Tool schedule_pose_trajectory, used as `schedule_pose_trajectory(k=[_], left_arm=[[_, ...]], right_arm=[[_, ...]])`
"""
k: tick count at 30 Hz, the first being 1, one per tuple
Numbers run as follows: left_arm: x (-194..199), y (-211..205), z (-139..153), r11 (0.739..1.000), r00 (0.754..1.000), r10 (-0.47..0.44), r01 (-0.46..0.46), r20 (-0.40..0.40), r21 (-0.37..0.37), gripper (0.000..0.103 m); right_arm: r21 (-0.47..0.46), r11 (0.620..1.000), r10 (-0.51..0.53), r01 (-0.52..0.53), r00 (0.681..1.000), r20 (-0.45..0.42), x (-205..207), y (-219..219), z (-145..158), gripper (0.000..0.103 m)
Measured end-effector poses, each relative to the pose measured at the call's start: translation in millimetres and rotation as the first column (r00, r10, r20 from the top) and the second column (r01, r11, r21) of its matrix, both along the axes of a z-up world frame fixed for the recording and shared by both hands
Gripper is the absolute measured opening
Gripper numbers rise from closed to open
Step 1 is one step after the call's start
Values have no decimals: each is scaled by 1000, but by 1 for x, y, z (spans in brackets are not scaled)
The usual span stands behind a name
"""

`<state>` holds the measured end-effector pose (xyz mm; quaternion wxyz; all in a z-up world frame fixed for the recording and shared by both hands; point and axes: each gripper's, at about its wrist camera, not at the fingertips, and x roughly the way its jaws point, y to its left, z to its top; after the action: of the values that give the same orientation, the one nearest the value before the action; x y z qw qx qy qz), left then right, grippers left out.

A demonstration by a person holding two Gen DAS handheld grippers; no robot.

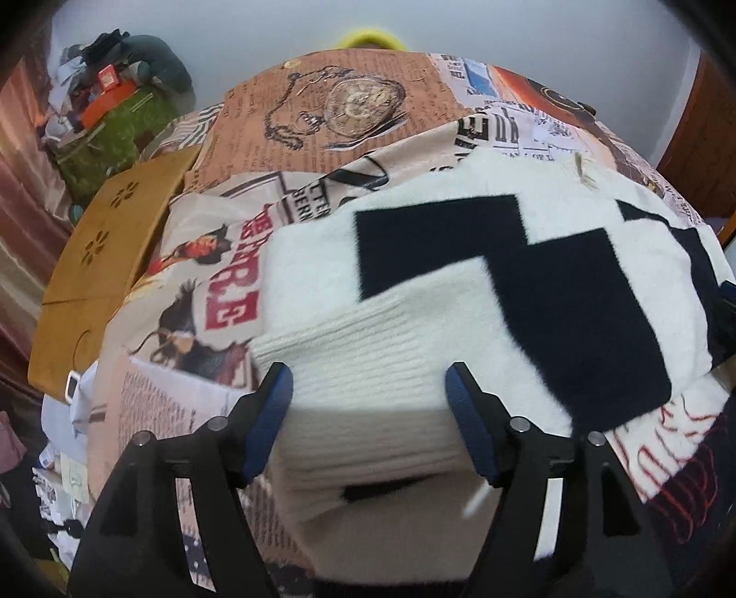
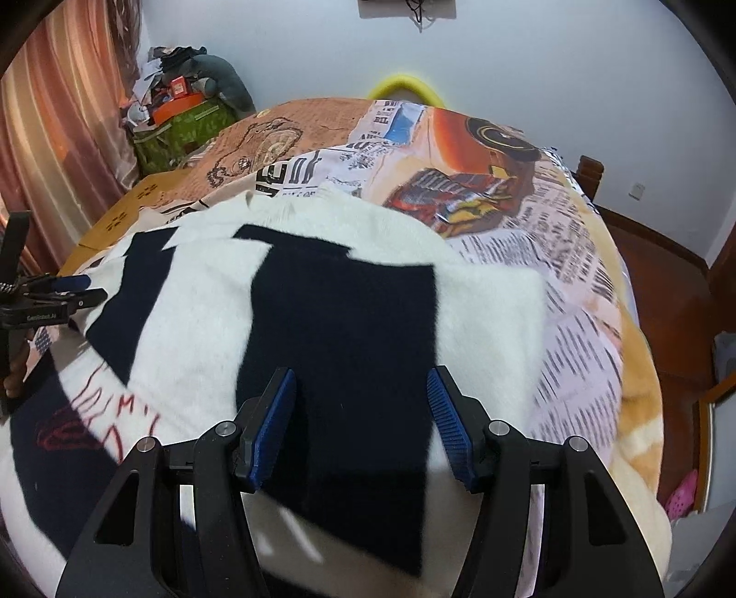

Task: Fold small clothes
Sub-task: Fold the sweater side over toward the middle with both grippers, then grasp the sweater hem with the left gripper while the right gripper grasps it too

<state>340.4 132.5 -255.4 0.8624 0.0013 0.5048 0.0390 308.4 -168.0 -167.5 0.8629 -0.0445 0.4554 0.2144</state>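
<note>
Sweater (image 1: pixel 414 294) lies flat on the bed (image 1: pixel 322 119), under both grippers. Left gripper (image 1: pixel 368 423) fingers apart, straddling the ribbed hem; right gripper (image 2: pixel 361 425) fingers apart over the navy panel. Soft, light knit, probably stretchy; best pinched at the hem edge.

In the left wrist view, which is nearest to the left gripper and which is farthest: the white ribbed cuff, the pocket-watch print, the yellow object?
From the left gripper:
1. White ribbed cuff, between the fingers.
2. Pocket-watch print, middle of the bedspread.
3. Yellow object, beyond the far edge.
</note>
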Motion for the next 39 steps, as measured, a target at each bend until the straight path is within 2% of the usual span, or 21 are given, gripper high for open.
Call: schedule_pose_trajectory(k=[6,8,10,13,16,22,24,28,31,34,35,36,37,38,39], left_arm=[[-24,25,0,994,997,78,-79,-26,-71,74],[-33,32,3,992,995,98,-101,-30,-79,74],[-43,35,4,992,993,110,-112,-37,-61,74],[-63,35,-1,994,992,105,-106,-66,-7,75],[-87,35,-7,996,992,93,-93,-89,-4,75],[-131,43,0,985,988,119,-130,-94,-117,76],[-142,39,3,983,989,114,-126,-95,-132,76],[-161,30,8,983,991,106,-117,-80,-141,76],[-170,25,9,972,992,97,-111,-77,-205,75],[-177,21,10,967,993,100,-111,-61,-231,67],[-179,19,10,963,994,98,-109,-56,-248,59],[-180,18,11,958,994,94,-104,-52,-266,54],[-181,16,12,954,995,86,-96,-49,-283,43],[-182,14,13,949,996,77,-88,-48,-301,30],[-181,12,14,946,996,70,-82,-49,-314,22]], right_arm=[[-7,999,-31,31,999,-25,-22,-15,5,56],[-15,999,-48,47,998,-41,-29,-21,6,60],[-32,997,-78,77,996,-53,-37,-27,7,70],[10,992,-128,129,986,-103,-53,-42,8,70],[52,986,-153,161,981,-123,-71,-53,12,70],[108,976,-172,190,973,-152,-105,-65,20,70],[112,977,-164,184,973,-162,-110,-64,20,70],[93,985,-127,148,972,-197,-126,-55,8,70],[93,990,-80,105,967,-244,-138,-41,-8,70],[132,984,-88,119,971,-225,-145,-38,-12,71],[145,981,-90,125,970,-228,-145,-38,-13,69],[160,979,-86,124,970,-229,-146,-38,-12,61],[183,976,-72,116,970,-231,-146,-37,-12,50],[190,976,-64,109,971,-229,-147,-35,-11,45],[196,975,-56,102,972,-227,-148,-33,-10,33]])
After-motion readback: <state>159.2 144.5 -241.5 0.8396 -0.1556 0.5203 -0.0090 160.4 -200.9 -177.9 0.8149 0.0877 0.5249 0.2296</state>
